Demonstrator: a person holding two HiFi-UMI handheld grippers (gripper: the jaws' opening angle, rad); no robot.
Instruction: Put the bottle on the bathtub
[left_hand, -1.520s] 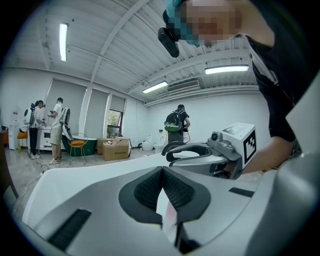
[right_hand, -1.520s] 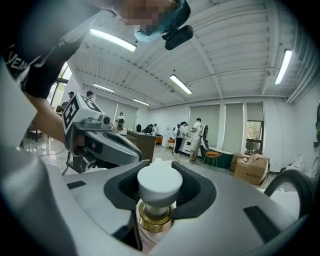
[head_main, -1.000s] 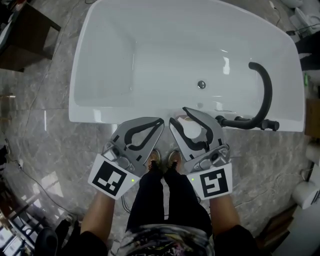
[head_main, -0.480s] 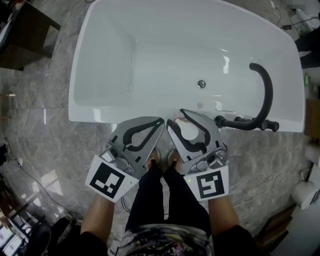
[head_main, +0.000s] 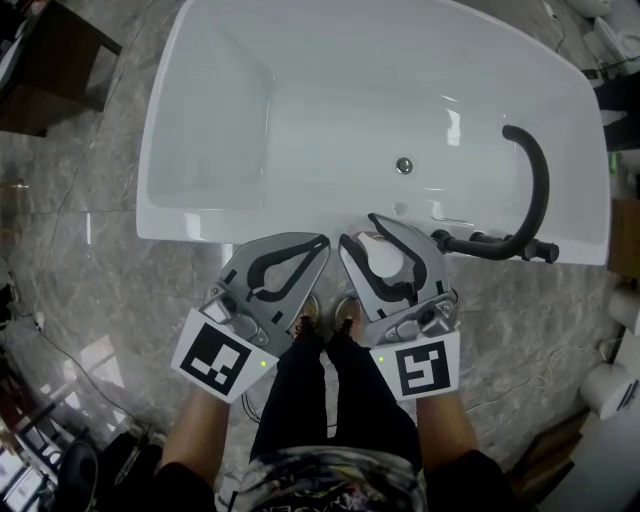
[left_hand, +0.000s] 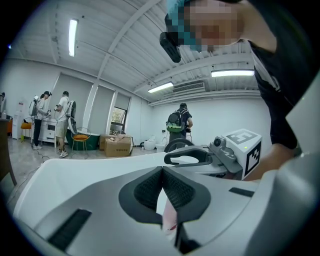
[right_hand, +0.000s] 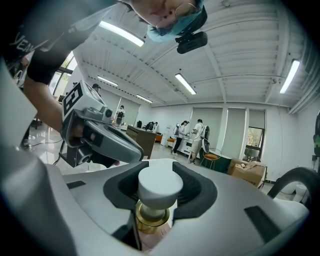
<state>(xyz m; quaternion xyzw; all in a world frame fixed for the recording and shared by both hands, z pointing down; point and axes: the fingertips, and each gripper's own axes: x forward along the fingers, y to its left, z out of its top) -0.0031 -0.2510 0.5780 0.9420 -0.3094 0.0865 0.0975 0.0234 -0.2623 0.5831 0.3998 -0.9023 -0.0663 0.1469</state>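
Observation:
The white bathtub (head_main: 250, 228) fills the upper half of the head view. My right gripper (head_main: 358, 232) hovers at the tub's near rim, shut on the bottle (head_main: 380, 258). In the right gripper view the bottle (right_hand: 159, 187) shows a white cap, a gold collar and a pale pink body, with the dark pads around its neck and my right gripper (right_hand: 160, 169) closed on it. Just left of it, my left gripper (head_main: 322, 242) is shut, its loop empty from above. In the left gripper view my left gripper (left_hand: 162, 170) has its pads tip to tip; a pink-white sliver shows below them.
A black curved faucet (head_main: 530, 190) stands on the tub rim at right. The drain (head_main: 404, 166) sits mid-tub. My feet (head_main: 325, 320) stand on grey marble floor just before the tub. Dark wooden furniture (head_main: 40, 60) is at upper left. People (left_hand: 179, 122) stand far off.
Both grippers stay at the tub's near rim. The right one, with the bottle, has drifted slightly back and forth; nothing was taken or let go.

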